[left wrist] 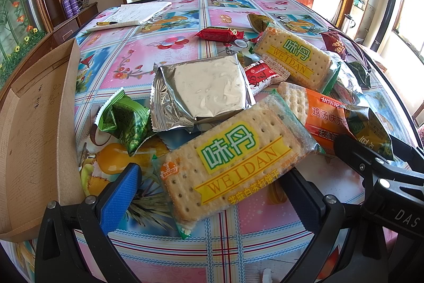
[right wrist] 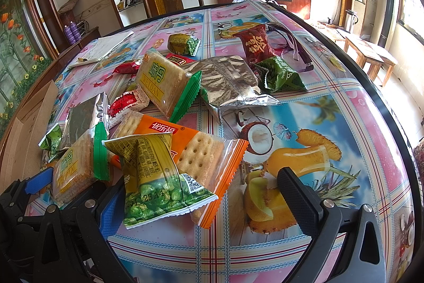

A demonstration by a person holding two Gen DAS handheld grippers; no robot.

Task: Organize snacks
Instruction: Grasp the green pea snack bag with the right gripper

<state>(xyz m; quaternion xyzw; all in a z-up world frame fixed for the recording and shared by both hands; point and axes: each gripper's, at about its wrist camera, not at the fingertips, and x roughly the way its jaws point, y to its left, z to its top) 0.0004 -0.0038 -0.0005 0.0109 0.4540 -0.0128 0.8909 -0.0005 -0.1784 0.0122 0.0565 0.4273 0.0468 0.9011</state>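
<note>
Cardboard box [left wrist: 34,123] beside loose snack packets [left wrist: 233,161].

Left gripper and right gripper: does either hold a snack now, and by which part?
Neither. The left gripper and right gripper are open, holding nothing.

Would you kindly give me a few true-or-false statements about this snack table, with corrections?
1. The left hand-held gripper is open around a Weidan cracker packet. True.
2. The silver foil packet lies inside the brown cardboard box. False: it lies on the table beside it.
3. The right hand-held gripper is shut on the green pea packet. False: it is open.
4. Purple-framed glasses lie on the table. True.
</note>
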